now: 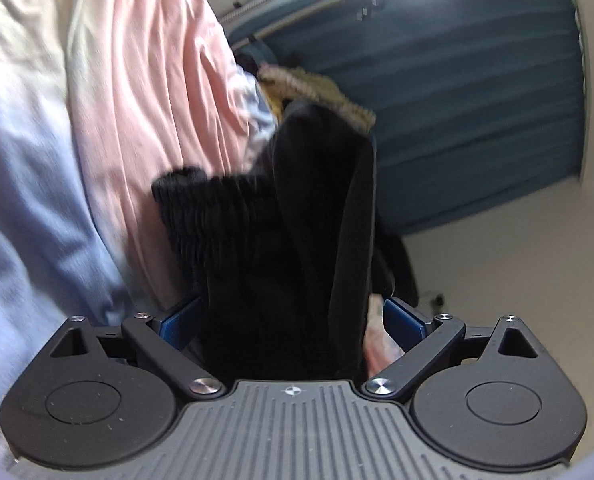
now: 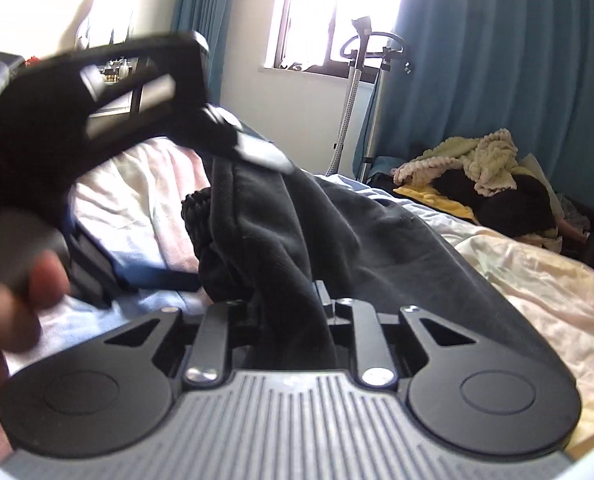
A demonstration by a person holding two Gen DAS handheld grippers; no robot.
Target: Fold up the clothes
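A black garment (image 1: 297,216) with a ribbed cuff (image 1: 201,200) runs out from between the blue pads of my left gripper (image 1: 293,320), which is wide open with the cloth lying in the gap. In the right wrist view the same black garment (image 2: 297,232) is pinched in my right gripper (image 2: 291,312), whose fingers are drawn close together on a fold. The left gripper (image 2: 253,148) shows blurred at the upper left there, over the garment's raised edge. The garment lies partly lifted off the bed.
The bed has a pink, white and pale blue sheet (image 2: 537,280). A heap of clothes (image 2: 481,168) with a knitted cream blanket lies at the far end. Teal curtains (image 2: 497,60), a window and a steamer stand (image 2: 353,92) are behind.
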